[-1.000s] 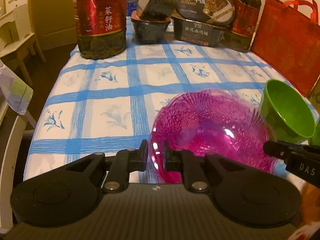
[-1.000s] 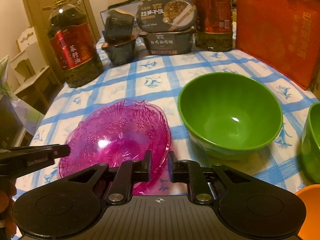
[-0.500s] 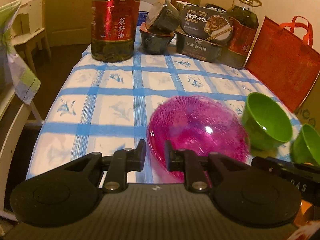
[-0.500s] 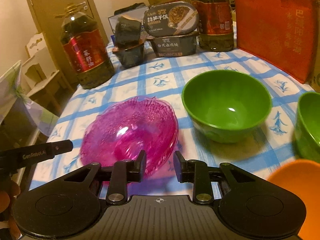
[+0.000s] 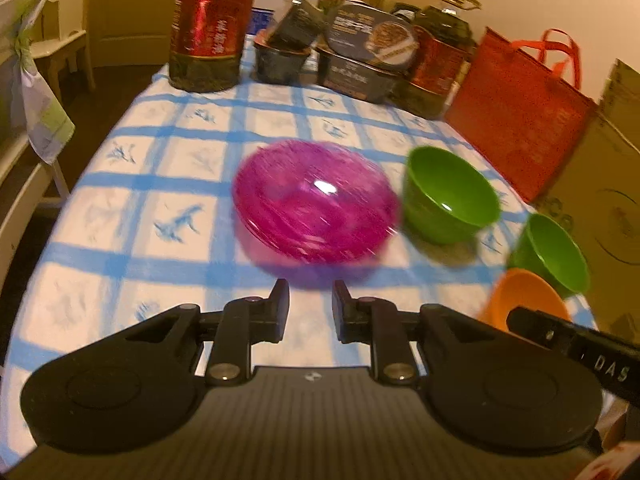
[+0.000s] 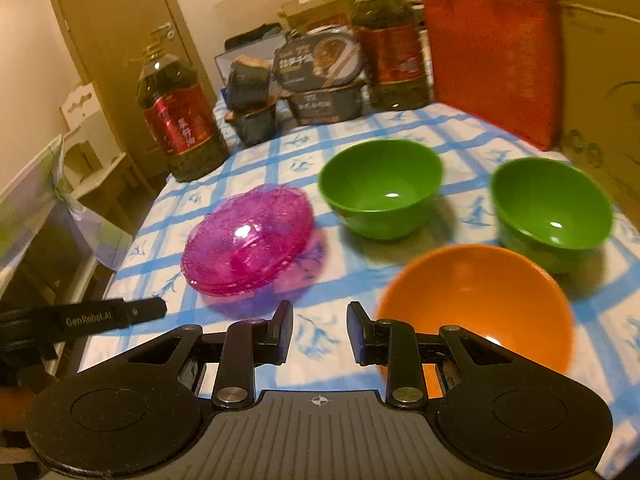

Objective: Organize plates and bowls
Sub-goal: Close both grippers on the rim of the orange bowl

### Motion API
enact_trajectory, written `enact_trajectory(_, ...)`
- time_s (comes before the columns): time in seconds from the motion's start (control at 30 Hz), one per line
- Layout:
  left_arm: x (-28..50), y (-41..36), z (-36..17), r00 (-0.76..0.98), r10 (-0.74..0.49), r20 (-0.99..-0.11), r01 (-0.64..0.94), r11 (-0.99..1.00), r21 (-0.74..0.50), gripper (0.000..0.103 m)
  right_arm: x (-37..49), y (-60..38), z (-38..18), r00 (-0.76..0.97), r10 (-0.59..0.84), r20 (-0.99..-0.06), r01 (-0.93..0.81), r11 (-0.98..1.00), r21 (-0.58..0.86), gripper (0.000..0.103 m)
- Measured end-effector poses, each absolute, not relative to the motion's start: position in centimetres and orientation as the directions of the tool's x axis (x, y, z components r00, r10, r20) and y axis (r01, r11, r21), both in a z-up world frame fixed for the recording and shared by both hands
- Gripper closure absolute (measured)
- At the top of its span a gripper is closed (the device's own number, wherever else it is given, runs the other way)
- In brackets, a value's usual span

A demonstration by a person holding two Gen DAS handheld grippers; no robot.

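Observation:
A stack of pink glass plates (image 5: 316, 204) (image 6: 248, 240) rests on the blue-checked tablecloth (image 5: 132, 216). Right of it stand two green bowls, one near the plates (image 5: 450, 196) (image 6: 382, 186) and one further right (image 5: 554, 254) (image 6: 552, 212). An orange bowl (image 6: 476, 300) (image 5: 524, 300) sits nearest the table's front. My left gripper (image 5: 310, 300) hangs back from the plates, jaws opening, nothing between them. My right gripper (image 6: 319, 326) is open and empty, just left of the orange bowl. Each gripper shows at the edge of the other's view.
At the far end stand two large oil bottles (image 5: 210, 24) (image 6: 390, 44), stacked dark food boxes (image 5: 360, 56) and a red tote bag (image 5: 520, 108). A cardboard box (image 5: 604, 184) borders the right side. A chair with a cloth (image 5: 28, 84) stands left of the table.
Both grippers let go of the pink plates' rim, opened slightly, and drew back and up. The plates now lie free on the cloth, and more bowls have come into view.

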State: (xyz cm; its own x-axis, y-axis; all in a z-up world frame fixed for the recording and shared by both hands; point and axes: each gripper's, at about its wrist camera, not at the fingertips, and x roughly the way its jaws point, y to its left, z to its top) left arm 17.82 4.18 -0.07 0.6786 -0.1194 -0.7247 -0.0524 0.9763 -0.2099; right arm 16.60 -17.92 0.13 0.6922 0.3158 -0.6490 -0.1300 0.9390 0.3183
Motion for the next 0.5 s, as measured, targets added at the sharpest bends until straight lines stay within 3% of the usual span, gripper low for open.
enact_trajectory(0.4,13.6,-3.0,0.3,0.657,-0.205,-0.726,0.029,0.969,-0.246,0.076,12.2,-25.5,1.5,0.738,0.227,-0.636,-0.038,0.954,0.297,0.073)
enact_trajectory(0.5,12.8,-4.3,0.3,0.662,-0.204,-0.721,0.038,0.97,-0.239,0.066,11.6,-27.2,1.3,0.744,0.199,-0.637,-0.014,0.959,0.282,0.073)
